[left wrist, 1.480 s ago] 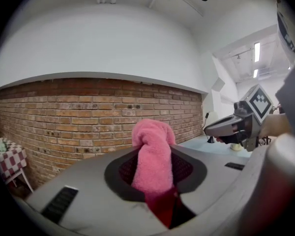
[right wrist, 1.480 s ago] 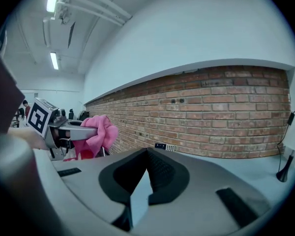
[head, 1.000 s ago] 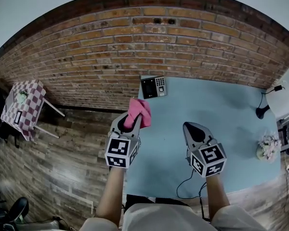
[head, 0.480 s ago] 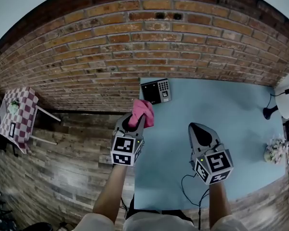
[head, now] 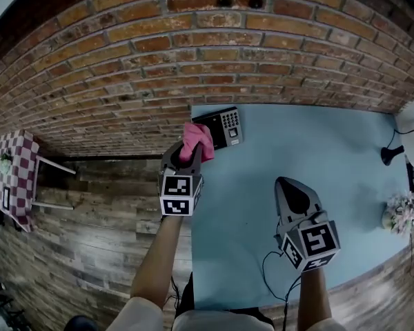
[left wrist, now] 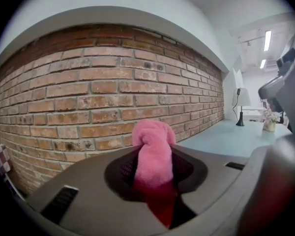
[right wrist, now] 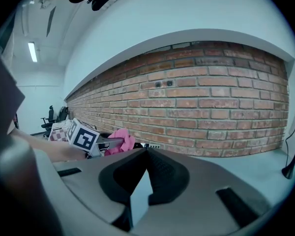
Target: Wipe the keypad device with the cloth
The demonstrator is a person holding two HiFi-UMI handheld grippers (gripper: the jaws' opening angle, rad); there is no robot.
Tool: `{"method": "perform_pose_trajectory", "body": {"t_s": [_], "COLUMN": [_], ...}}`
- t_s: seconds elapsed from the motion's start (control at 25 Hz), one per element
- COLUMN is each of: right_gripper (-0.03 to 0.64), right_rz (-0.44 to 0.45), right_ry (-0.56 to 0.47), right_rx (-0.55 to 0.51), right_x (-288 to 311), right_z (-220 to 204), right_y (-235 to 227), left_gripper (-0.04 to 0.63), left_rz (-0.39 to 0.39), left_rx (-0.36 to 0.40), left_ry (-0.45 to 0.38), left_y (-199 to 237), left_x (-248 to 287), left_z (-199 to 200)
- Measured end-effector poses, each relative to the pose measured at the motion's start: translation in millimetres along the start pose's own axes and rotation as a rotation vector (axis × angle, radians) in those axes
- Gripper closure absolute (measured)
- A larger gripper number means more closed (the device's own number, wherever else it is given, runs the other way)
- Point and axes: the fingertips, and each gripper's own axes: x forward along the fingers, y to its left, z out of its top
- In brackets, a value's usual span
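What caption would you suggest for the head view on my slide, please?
Left gripper holds a pink cloth beside the keypad device on the blue table; right gripper hovers shut, empty.

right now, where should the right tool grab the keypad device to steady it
Probably its right end, the button side, approached from the right across the table. The keypad device sits at the table's far left corner by the brick wall, and the cloth in the left tool overlaps its left end, leaving only the right end free.

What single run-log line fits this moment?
left gripper: shut on cloth | cloth: by keypad device | right gripper: shut, empty
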Motion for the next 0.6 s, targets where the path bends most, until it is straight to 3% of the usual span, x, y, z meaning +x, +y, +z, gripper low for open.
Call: {"method": "perform_pose_trajectory", "body": {"t_s": [0.32, 0.6], "right_gripper": [0.612, 0.612], "right_rz": [0.001, 0.006], "right_ry": [0.049, 0.074], "right_rx": [0.024, 0.037], "right_x": [18, 28], "right_z": [-23, -36], "right_y": [2, 4], "left_gripper": [0.463, 0.463], "left_rz": [0.04, 0.021], "left_rx": [-0.029, 0.041], "left_ry": [-0.022, 0.05], "left_y": [27, 19], "left_x": [50, 75], "left_z": [-2, -25]}}
